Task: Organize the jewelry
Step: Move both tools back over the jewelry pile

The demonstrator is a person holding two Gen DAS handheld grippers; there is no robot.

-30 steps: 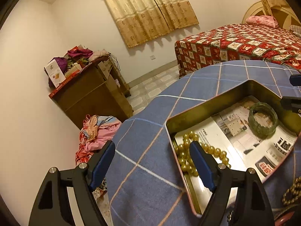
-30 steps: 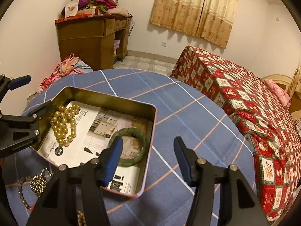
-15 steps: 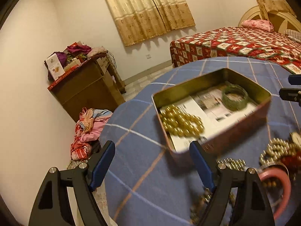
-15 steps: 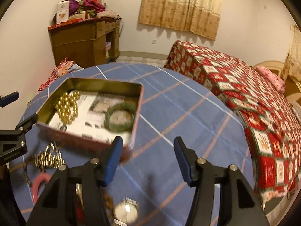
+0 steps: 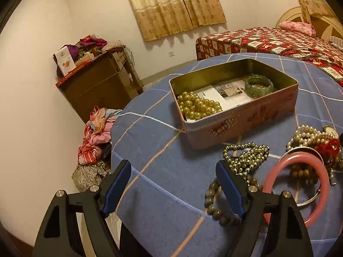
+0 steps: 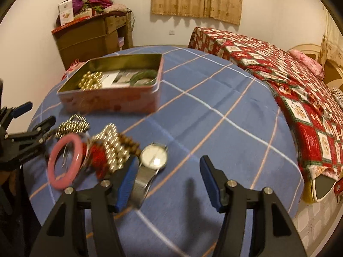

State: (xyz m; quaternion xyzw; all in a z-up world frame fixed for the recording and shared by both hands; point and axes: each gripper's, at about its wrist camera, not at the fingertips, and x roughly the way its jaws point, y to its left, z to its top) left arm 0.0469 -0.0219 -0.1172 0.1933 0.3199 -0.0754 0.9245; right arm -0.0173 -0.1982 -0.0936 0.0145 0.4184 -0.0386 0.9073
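A pink metal tin (image 5: 242,117) (image 6: 111,101) stands on the blue checked tablecloth (image 5: 163,150). Inside lie a gold bead string (image 5: 198,106) (image 6: 89,81) and a green bangle (image 5: 259,85) (image 6: 142,78) on printed paper. In front of the tin lies loose jewelry: a pink bangle (image 5: 300,184) (image 6: 64,160), a dark bead strand (image 5: 246,156), a pearl string (image 5: 308,136), a red piece (image 6: 97,155) and a silver watch (image 6: 153,157). My left gripper (image 5: 173,184) is open and empty over the table's near edge. My right gripper (image 6: 168,177) is open and empty, just right of the watch.
A brown bead bracelet (image 5: 212,201) lies at the table's near edge by my left gripper's right finger. A bed with a red quilt (image 6: 289,81) stands right of the table. A wooden cabinet (image 5: 100,85) and a clothes pile (image 5: 96,137) are at the left.
Both grippers have pulled back from above the tin toward the table's near side. The loose jewelry pile has come into view. Both stay open and empty.
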